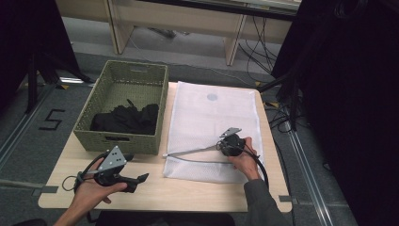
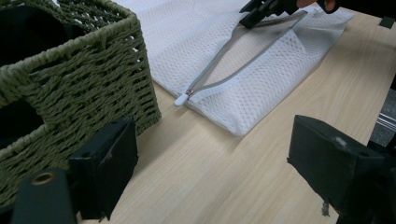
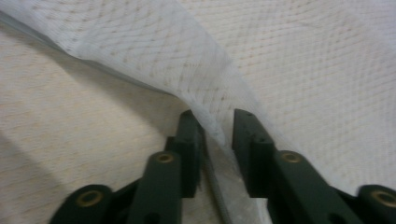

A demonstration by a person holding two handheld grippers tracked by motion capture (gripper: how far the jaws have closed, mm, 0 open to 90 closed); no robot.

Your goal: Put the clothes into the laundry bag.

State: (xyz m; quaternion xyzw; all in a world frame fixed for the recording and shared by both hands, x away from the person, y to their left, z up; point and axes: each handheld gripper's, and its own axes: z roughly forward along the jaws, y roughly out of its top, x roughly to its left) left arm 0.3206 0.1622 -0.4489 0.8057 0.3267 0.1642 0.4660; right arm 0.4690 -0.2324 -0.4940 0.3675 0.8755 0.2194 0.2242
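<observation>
White mesh laundry bag (image 1: 212, 127) lies flat on the right half of the worktop (image 1: 155, 188), its zipper (image 2: 233, 60) partly undone along the near edge, pull tab (image 2: 181, 99) at the end nearest the basket. Green woven basket (image 1: 123, 110) sits at the left rear corner, dark clothes (image 1: 127, 118) inside. Right tongs (image 3: 215, 128) are at the bag's near edge, narrowed onto the upper mesh flap at the zipper opening; fabric is bunched between the jaws, so they appear closed on the flap. Left tongs (image 2: 210, 158) hover wide open above the front left of the worktop, holding nothing.

Risks: the pinch looks shallow, so the thin mesh could slip out when lifted. If both layers are caught, the opening won't spread. A hard pull drags the whole bag across the worktop, since nothing pins it. Zipper teeth could snag the mesh.
</observation>
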